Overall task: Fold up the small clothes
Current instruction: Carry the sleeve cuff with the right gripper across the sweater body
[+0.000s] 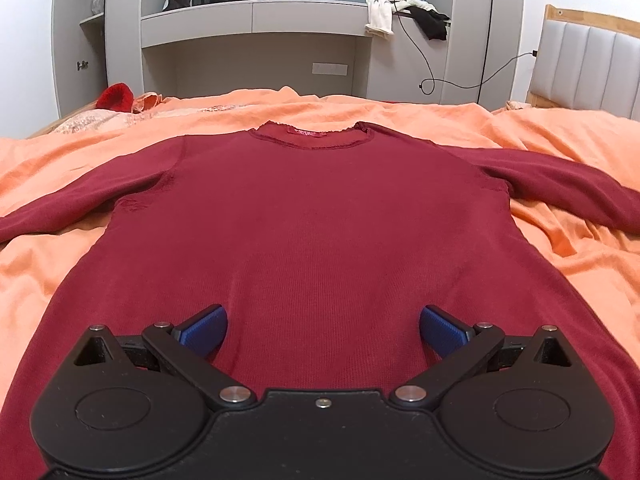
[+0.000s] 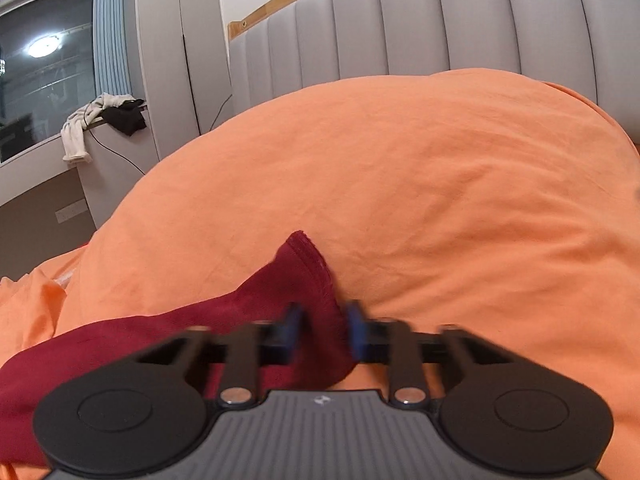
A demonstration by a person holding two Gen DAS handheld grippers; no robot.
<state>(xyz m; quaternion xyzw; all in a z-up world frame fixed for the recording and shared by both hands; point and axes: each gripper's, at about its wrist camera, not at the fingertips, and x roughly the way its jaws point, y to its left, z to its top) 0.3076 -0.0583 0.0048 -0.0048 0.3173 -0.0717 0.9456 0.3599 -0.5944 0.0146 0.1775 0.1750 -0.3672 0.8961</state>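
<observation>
- Nearest, the left gripper (image 1: 323, 330) hangs over the sweater (image 1: 312, 232) hem, fingers spread, empty.
- Orange bed (image 1: 552, 136) carries the sweater flat, collar away, sleeves out sideways.
- Right gripper (image 2: 323, 326) pinches the right sleeve cuff (image 2: 308, 264), so it is nearer.
- Neck label (image 1: 307, 133): unreadable.

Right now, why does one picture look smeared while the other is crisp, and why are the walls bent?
Right wrist view: the right gripper and sleeve it pinches are smeared, as by motion. Left wrist view: sharp, evenly lit, left gripper open over the sweater. Both views: the fisheye lens bows the straight cabinet and headboard.
</observation>
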